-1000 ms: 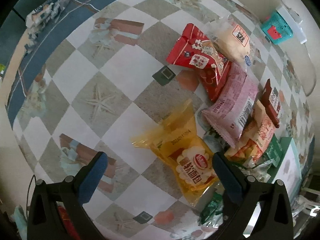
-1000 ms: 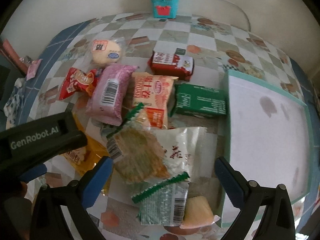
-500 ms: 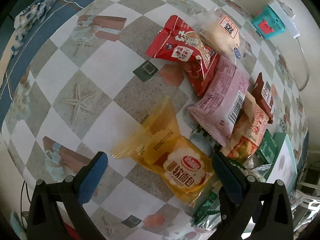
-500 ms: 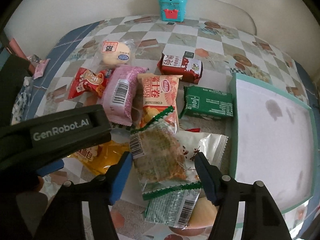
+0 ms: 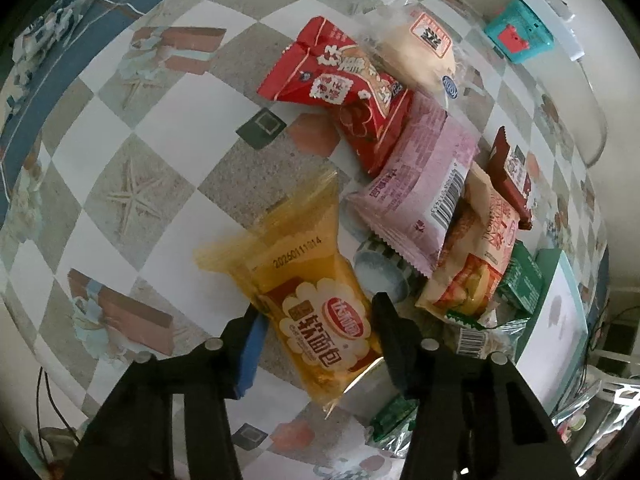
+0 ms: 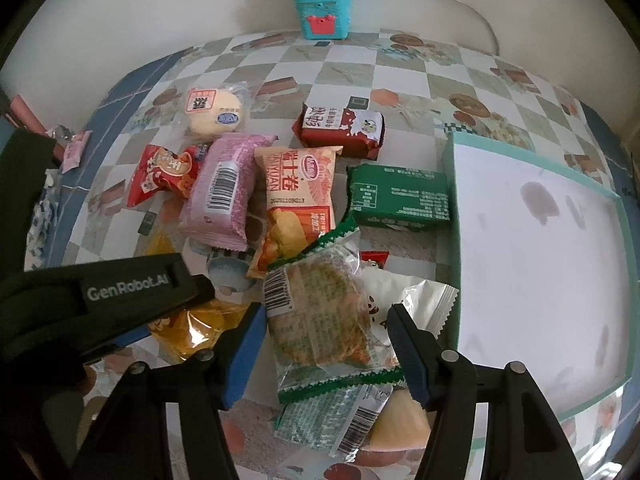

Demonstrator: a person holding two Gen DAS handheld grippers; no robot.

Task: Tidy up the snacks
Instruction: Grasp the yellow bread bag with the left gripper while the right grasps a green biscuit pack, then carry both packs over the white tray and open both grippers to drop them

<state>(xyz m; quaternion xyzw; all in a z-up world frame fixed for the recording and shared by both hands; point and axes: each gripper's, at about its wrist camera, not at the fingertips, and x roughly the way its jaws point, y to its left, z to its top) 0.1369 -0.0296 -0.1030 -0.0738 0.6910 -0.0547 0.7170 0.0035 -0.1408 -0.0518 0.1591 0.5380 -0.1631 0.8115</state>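
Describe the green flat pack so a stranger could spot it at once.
Find the teal-rimmed white tray on the checkered table. The green flat pack lies just beside its near-left rim. It is the only solid dark green, brick-shaped snack, printed with fine white text.

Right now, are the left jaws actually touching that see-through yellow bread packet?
Touching. In the left wrist view, the left gripper has closed its jaws against both sides of the see-through yellow bread packet.

Yellow bread packet (image 5: 316, 308), pink packet (image 5: 416, 192) and red packet (image 5: 340, 88) on a grey-and-white chequered tablecloth (image 5: 132, 128).
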